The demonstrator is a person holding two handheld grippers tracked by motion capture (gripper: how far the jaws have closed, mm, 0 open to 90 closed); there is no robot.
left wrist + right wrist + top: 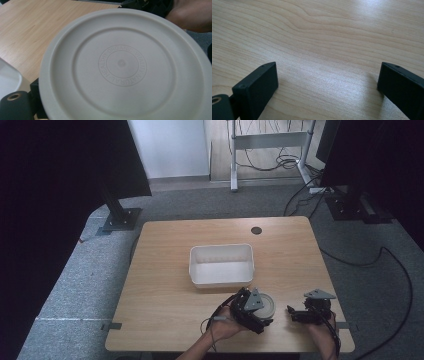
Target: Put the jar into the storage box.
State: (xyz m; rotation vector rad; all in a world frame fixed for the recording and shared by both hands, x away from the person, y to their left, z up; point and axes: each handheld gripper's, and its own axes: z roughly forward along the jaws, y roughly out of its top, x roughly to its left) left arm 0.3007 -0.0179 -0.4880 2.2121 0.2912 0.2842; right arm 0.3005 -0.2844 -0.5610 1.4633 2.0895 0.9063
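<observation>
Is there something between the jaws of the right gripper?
No, in the right gripper view the right gripper has its jaws standing wide apart over the bare table, with nothing between them.

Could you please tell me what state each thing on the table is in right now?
Plate: gripped at its rim, its underside facing the left gripper view's camera.
White tub: upright, empty, on the table behind the plate.
Left hand-held gripper: shut on the plate.
Right hand-held gripper: jaws wide apart, nothing between them, over bare tabletop.
</observation>
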